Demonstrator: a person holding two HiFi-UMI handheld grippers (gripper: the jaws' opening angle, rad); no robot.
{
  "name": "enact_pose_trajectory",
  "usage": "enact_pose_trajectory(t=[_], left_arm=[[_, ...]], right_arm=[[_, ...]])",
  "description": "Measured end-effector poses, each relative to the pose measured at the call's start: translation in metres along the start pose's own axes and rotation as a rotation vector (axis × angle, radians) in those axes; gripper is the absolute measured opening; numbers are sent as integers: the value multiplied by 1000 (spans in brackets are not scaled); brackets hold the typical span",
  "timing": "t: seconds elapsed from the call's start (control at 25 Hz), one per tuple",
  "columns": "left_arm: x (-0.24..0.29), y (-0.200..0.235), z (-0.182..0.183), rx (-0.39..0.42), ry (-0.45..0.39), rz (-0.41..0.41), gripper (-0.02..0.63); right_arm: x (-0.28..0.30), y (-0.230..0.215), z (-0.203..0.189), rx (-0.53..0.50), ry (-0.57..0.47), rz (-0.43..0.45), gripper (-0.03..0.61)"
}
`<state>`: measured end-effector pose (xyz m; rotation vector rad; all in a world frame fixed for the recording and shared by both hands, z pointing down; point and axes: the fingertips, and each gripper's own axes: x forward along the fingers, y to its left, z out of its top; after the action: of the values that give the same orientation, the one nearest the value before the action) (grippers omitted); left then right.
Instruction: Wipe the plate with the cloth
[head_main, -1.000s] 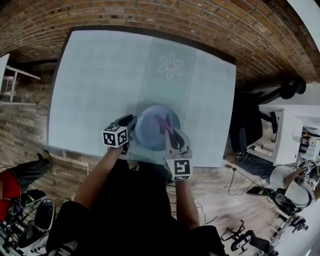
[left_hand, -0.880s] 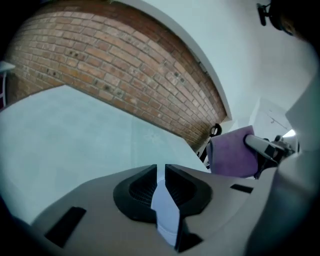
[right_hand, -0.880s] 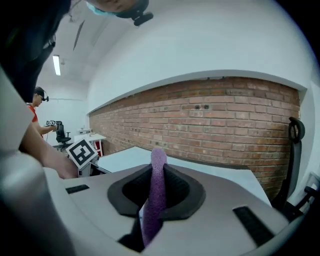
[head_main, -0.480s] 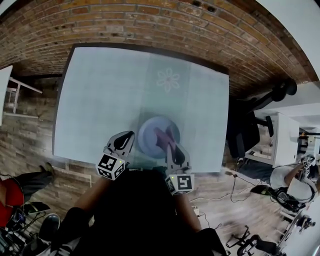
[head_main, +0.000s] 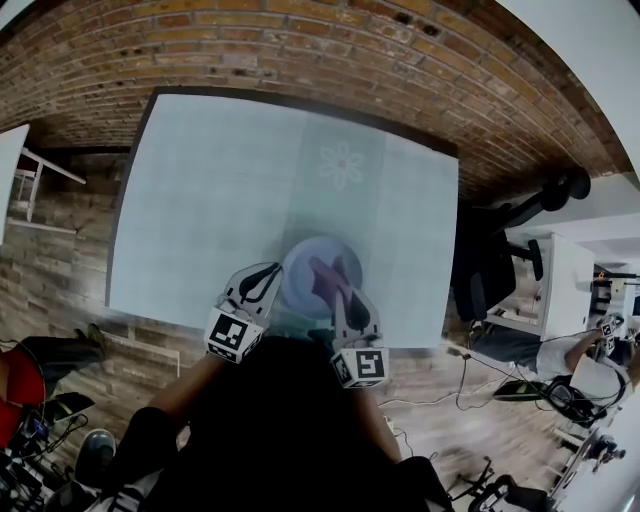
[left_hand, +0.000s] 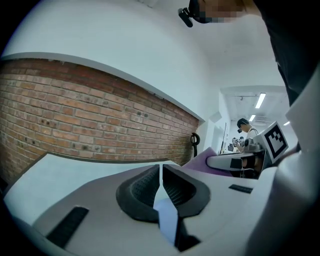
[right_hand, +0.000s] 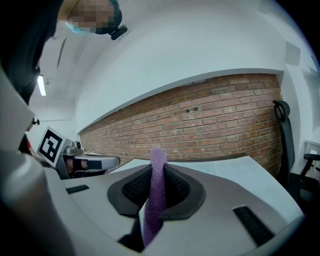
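Observation:
A pale blue plate (head_main: 305, 262) hangs over the near edge of the light table (head_main: 200, 180). My left gripper (head_main: 268, 275) is shut on its left rim; in the left gripper view the thin rim (left_hand: 167, 215) shows edge-on between the closed pads of the left gripper (left_hand: 161, 170). My right gripper (head_main: 345, 290) is shut on a purple cloth (head_main: 325, 272) that lies across the plate's face. In the right gripper view the cloth (right_hand: 157, 190) stands up between the pads of the right gripper (right_hand: 156, 172). Both grippers point roughly level, side by side.
A flower print (head_main: 341, 163) marks the table's far middle. A brick wall runs behind the table. At the right stand a black office chair (head_main: 500, 250) and a white desk (head_main: 560, 280), with a seated person (head_main: 575, 355) and cables on the wooden floor.
My left gripper has shut on the plate's rim and lifted the plate off the table, rolling as it rose. The right gripper with the cloth has risen a little.

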<state>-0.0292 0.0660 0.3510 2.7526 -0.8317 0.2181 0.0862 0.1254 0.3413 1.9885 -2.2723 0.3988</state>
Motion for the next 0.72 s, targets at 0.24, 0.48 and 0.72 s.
enact_pose_trajectory(t=[0.24, 0.48, 0.72], left_arm=[[-2, -1, 0, 15, 7, -19, 46], [0, -1, -2, 15, 12, -33, 46], [3, -5, -6, 20, 25, -46, 46]], right_arm=[[2, 7, -2, -8, 7, 19, 58], [1, 8, -4, -13, 10, 11, 58], [-1, 7, -6, -11, 15, 2, 58]])
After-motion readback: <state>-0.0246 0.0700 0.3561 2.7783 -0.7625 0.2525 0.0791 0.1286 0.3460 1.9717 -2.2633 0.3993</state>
